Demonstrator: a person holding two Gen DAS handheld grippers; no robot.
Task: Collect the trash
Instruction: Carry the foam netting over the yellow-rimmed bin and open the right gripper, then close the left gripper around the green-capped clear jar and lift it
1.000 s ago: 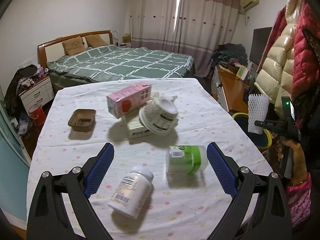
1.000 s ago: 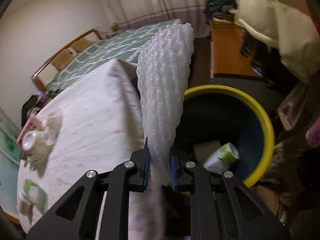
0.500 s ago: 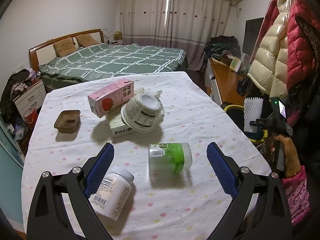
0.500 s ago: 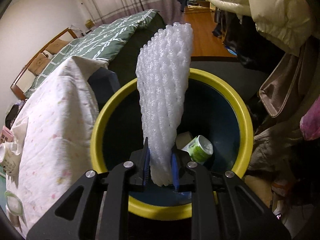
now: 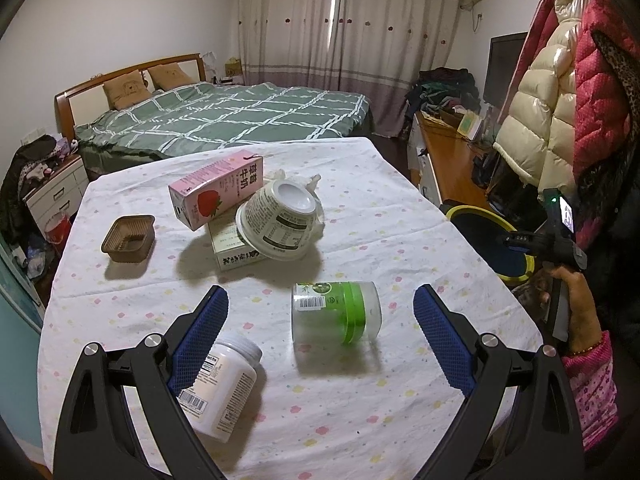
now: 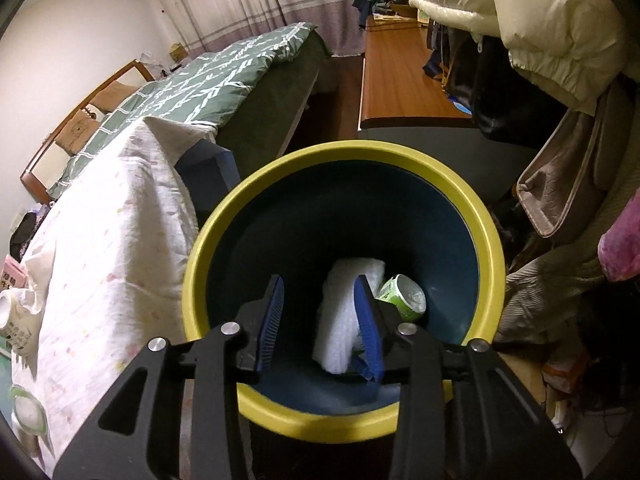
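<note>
The left claw [image 5: 320, 328] hovered above the near part of the desk [image 5: 400, 216] with its jaws spread wide and nothing gripped. Just inside its left finger lay a white pill bottle [image 5: 218, 392] on its side, and between the fingers, touching neither, lay a clear jar with a green band [image 5: 336, 312]. Farther off on the spotted cloth, from the left, sat a small brown tray [image 5: 129, 239], then a pink strawberry milk carton [image 5: 218, 189] leaning on a flat box [image 5: 232, 246], with a tipped white paper bowl [image 5: 280, 220] resting against them. Off the desk's right edge stood the yellow-rimmed bin [image 5: 492, 240], and beside it a hand [image 5: 576, 300] in a pink sleeve held the other tool.

The right claw [image 6: 320, 324] hung over the mouth of that bin [image 6: 224, 232], its jaws opening and its pads pressing on nothing. Below it, the white foam netting [image 6: 340, 320] was inside the bin, seen between the fingers, next to a green-and-white can [image 6: 404, 296] at the bottom. The cloth-covered desk [image 6: 100, 240] lay to the bin's left.
</note>
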